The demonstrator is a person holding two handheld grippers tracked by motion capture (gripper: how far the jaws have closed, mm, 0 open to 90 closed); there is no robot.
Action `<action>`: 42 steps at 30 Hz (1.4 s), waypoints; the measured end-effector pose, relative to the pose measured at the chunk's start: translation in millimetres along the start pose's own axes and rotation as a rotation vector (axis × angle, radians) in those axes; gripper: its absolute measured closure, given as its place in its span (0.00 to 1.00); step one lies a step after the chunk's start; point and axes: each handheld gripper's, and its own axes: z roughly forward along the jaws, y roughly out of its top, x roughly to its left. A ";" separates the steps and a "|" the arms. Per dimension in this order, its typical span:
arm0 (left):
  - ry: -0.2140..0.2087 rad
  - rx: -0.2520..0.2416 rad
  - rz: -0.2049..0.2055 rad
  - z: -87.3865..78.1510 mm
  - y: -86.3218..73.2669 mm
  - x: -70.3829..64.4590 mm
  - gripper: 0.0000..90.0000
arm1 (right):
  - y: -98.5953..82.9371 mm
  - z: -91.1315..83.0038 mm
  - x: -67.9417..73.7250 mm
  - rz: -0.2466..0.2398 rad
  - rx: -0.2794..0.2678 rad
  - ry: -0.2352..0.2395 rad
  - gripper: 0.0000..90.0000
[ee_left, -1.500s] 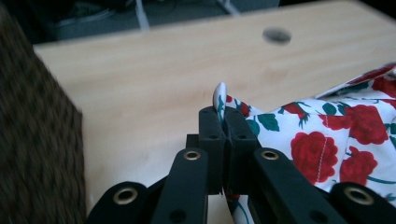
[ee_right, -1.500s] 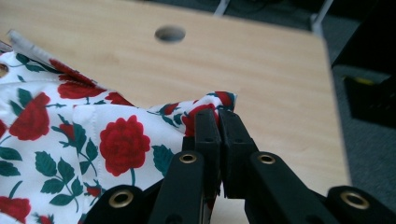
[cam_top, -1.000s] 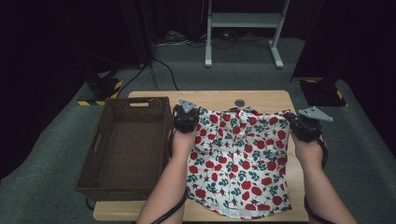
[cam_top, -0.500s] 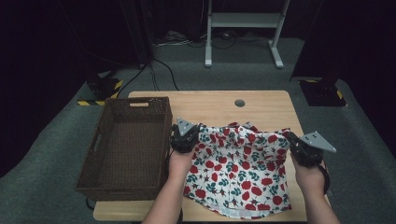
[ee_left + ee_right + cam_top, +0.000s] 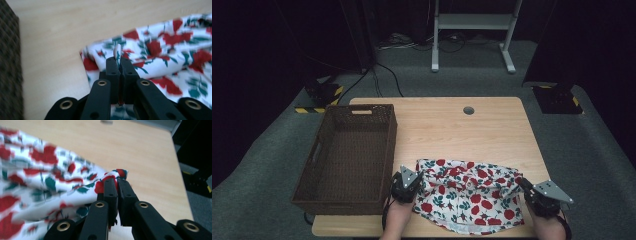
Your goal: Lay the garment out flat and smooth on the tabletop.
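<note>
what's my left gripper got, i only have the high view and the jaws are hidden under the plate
Observer: In the left gripper view, the left gripper is shut on a pinched fold of the floral cloth, with a small tuft sticking up past the tips.
Operator: and the right one
Observer: In the right gripper view, the right gripper is shut on a bunched corner of the cloth, which pokes out beyond the tips.
Operator: is the right corner on the table or lifted
Observer: It appears lifted; the cloth drapes down from that corner toward the table.
</note>
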 end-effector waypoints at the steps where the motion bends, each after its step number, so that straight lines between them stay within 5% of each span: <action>1: -0.002 0.012 0.024 -0.1 -3.4 -5.5 0.95 | -5.0 -0.6 0.7 -0.005 0.010 0.000 0.96; 8: 0.033 0.067 0.096 6.0 -15.9 -22.2 0.94 | -27.8 0.2 2.3 -0.019 0.063 0.002 0.96; 16: 0.050 0.111 0.134 11.1 -17.8 -24.0 0.94 | -38.5 5.1 5.5 -0.044 0.113 0.011 0.96; 26: 0.059 0.117 0.112 20.0 -11.5 -21.0 0.88 | -31.4 18.7 -1.6 -0.063 0.150 0.011 0.95; 42: 0.063 0.124 0.038 41.2 3.8 -10.2 0.85 | -3.0 64.3 -24.4 -0.060 0.212 -0.004 0.92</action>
